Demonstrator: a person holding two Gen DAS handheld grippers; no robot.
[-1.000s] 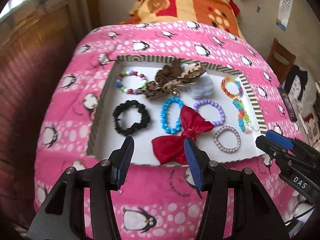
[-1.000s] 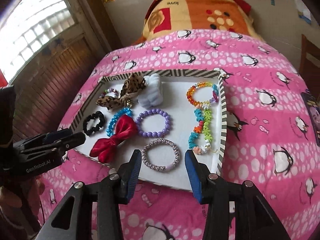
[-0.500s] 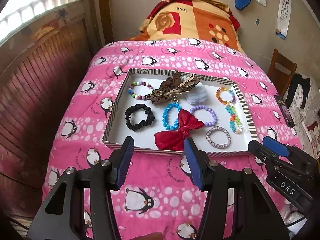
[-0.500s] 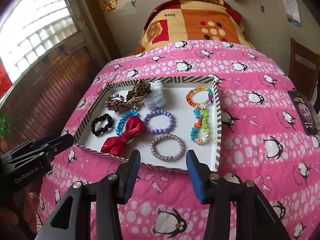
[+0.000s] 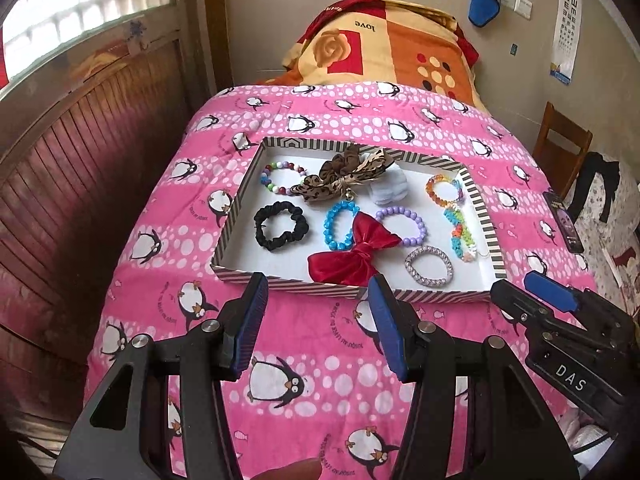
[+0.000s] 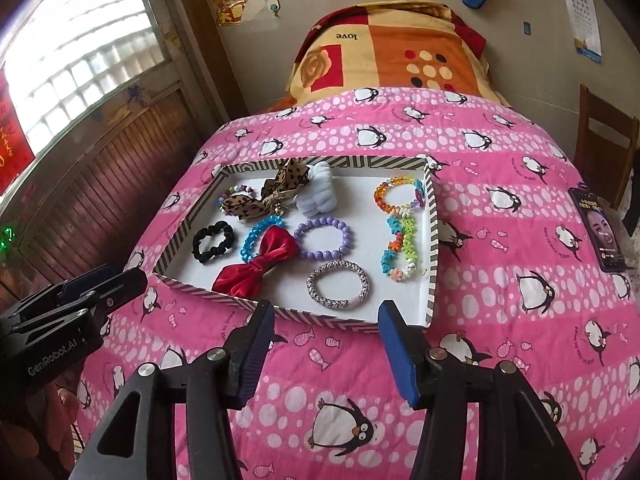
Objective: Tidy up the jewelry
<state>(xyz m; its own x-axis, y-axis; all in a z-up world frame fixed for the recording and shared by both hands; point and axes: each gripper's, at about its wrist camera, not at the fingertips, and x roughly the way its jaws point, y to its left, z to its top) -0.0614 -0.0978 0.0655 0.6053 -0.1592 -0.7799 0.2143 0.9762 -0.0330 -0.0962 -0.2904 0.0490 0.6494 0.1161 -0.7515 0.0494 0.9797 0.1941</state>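
A striped-rim white tray [image 5: 236, 216] [image 6: 434, 240] lies on the pink penguin quilt. It holds a red bow [image 5: 352, 254] [image 6: 256, 268], a black scrunchie [image 5: 280, 226] [image 6: 212, 242], a blue bead bracelet [image 5: 338, 226], a purple bead bracelet [image 5: 402, 226] [image 6: 324, 238], a silver bracelet [image 5: 428, 266] [image 6: 338, 284], a leopard bow [image 5: 340, 178] [image 6: 268, 196] and coloured bracelets [image 5: 444, 190] [image 6: 398, 196]. My left gripper [image 5: 318, 296] and right gripper [image 6: 326, 324] are open and empty, just short of the tray's near rim.
The pink quilt [image 5: 320, 364] covers the bed, with an orange blanket [image 5: 384, 52] at the head. A wooden wall panel [image 5: 80, 152] runs along the left. A phone [image 6: 600, 232] lies on the quilt's right edge, a wooden chair [image 5: 564, 148] beyond.
Both grippers have pulled back and up from the tray, which now looks smaller and farther. Both stay open and empty. The jewelry has not moved.
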